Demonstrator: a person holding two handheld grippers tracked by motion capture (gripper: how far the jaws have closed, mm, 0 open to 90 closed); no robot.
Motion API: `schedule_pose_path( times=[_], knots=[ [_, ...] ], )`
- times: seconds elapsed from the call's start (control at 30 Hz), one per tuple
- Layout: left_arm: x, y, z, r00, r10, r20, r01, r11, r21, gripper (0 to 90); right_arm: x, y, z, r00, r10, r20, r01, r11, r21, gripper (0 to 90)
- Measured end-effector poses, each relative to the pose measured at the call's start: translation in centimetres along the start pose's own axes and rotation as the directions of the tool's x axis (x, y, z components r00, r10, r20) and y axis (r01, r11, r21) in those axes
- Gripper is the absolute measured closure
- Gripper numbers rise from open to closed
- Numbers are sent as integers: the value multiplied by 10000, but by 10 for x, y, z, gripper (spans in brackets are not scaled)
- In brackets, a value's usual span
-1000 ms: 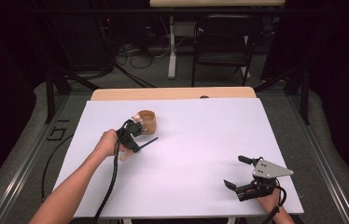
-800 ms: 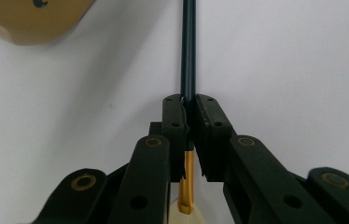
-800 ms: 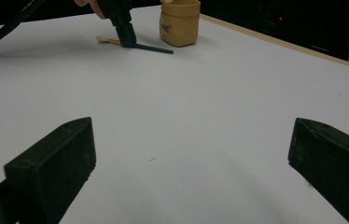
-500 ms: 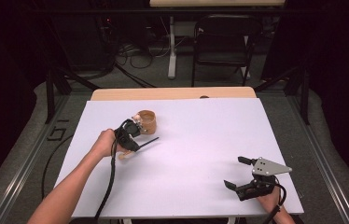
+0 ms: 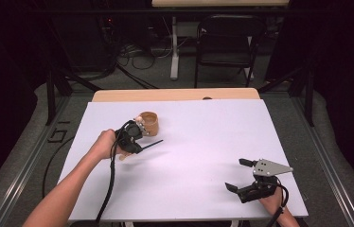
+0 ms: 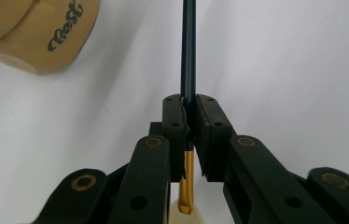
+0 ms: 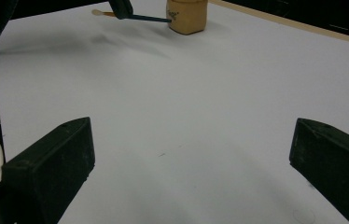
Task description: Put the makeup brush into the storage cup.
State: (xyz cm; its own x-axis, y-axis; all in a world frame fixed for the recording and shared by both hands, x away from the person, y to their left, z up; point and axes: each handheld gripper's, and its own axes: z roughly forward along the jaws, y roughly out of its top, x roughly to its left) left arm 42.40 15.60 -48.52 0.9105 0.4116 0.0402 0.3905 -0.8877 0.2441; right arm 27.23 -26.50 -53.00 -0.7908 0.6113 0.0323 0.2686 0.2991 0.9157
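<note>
The left claw (image 6: 189,122) is seen clamped on a slim paintbrush (image 6: 188,56), its dark blue handle pinched between the two black pads just above the gold ferrule, with the pale bristle tip showing below the jaws; in the high view the brush (image 5: 147,144) is carried clear of the white bench (image 5: 203,156), its handle end pointing out toward the middle of the sheet; just beside the left claw (image 5: 139,142), on its far side, a tan wooden cup (image 5: 148,124) with dark lettering is stood upright; the right claw (image 5: 237,176) is held near the bench's near right corner, jaws spread wide with nothing between them, well apart from the cup. The grip is judged narrow, taken on a thin round handle, so the brush could be twisted or slid between the pads if the handle is knocked against the cup's rim; the cup looks light and is steadied by nothing, so it could be tipped or pushed across the sheet by a misjudged approach; should the brush be released at a slant, it could be left leaning out and dropped over the rim onto the bench.
</note>
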Motion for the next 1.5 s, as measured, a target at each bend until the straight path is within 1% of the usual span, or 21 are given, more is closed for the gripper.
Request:
schedule_pose_path(
  times=[0.23, 0.27, 0.37, 0.4, 0.43, 0.53, 0.57, 0.63, 0.73, 0.9, 0.97, 1.0, 1.07, 1.1, 1.13, 1.23, 1.33, 1.37, 1.43, 1.47, 1.5],
  knots=[
    [-7, 7, -6, 9992, 386, -61, -386, 9992, 97, 831, 0, 4, 4, 9997, 98, -219, -96, 9999, 80, 0],
    [-10, 10, -9, 9990, 448, -56, -449, 9990, -69, 831, 0, 7, 6, 9997, 20, -247, -16, 9999, 162, 0],
    [-13, 12, -11, 9982, 593, -13, -593, 9982, -121, 831, -1, 11, 7, 9998, -21, -194, 27, 9995, 304, 0],
    [-16, 14, -13, 9967, 810, -53, -810, 9967, -88, 830, -3, 15, 9, 9999, 24, -128, -19, 9992, 399, 0],
    [-16, 14, -13, 9967, 810, -53, -810, 9967, -88, 830, -3, 15, 9, 9999, 24, -128, -19, 9992, 399, 0],
    [-19, 17, -14, 9945, 1048, -16, -1048, 9944, -131, 830, -5, 19, 14, 9996, 105, -244, -91, 9982, 595, 0],
    [-22, 19, -14, 9918, 1274, 22, -1274, 9917, -168, 830, -6, 22, 18, 9992, 99, -389, -72, 9975, 706, 0],
    [-23, 20, -14, 9919, 1268, 29, -1267, 9915, -287, 830, -6, 24, 21, 9990, 88, -443, -55, 9973, 730, 0],
    [-28, 24, -15, 9887, 1494, 136, -1486, 9876, -509, 830, -8, 31, 29, 9977, 51, -670, 1, 9970, 775, 0],
    [-38, 33, -15, 9776, 2091, 220, -2081, 9773, -407, 830, -4, 51, 47, 9931, -333, -1121, 438, 9947, 929, 0],
    [-40, 36, -16, 9711, 2371, 280, -2355, 9705, -512, 830, -5, 55, 52, 9917, -376, -1232, 498, 9940, 973, 0],
    [-40, 36, -16, 9711, 2371, 280, -2355, 9705, -512, 830, -5, 57, 54, 9913, -393, -1254, 520, 9937, 991, 0],
    [-43, 39, -16, 9640, 2636, 357, -2616, 9637, -530, 830, -6, 60, 60, 9903, -390, -1336, 536, 9928, 1075, 9],
    [-43, 39, -16, 9640, 2636, 357, -2616, 9637, -530, 831, -6, 60, 60, 9903, -390, -1336, 536, 9928, 1075, 9],
    [-46, 42, -15, 9578, 2841, 438, -2820, 9582, -486, 830, -4, 62, 64, 9871, -465, -1530, 630, 9925, 1052, 60],
    [-47, 43, -15, 9553, 2915, 486, -2890, 9559, -519, 830, -1, 64, 68, 9855, -616, -1579, 791, 9911, 1074, 79],
    [-50, 46, -15, 9503, 3076, 489, -3052, 9509, -517, 830, 2, 64, 76, 9838, -669, -1661, 876, 9888, 1206, 136],
    [-53, 48, -15, 9443, 3258, 465, -3235, 9449, -508, 830, 2, 64, 78, 9840, -658, -1654, 866, 9887, 1222, 141],
    [-54, 48, -15, 9427, 3305, 462, -3284, 9433, -487, 830, 2, 65, 79, 9835, -696, -1669, 918, 9874, 1292, 148],
    [-56, 51, -15, 9366, 3473, 458, -3453, 9373, -475, 830, 2, 66, 82, 9835, -705, -1669, 937, 9863, 1357, 175],
    [-56, 51, -15, 9366, 3473, 458, -3453, 9373, -475, 830, 2, 66, 82, 9835, -705, -1669, 937, 9863, 1357, 175]
  ],
)
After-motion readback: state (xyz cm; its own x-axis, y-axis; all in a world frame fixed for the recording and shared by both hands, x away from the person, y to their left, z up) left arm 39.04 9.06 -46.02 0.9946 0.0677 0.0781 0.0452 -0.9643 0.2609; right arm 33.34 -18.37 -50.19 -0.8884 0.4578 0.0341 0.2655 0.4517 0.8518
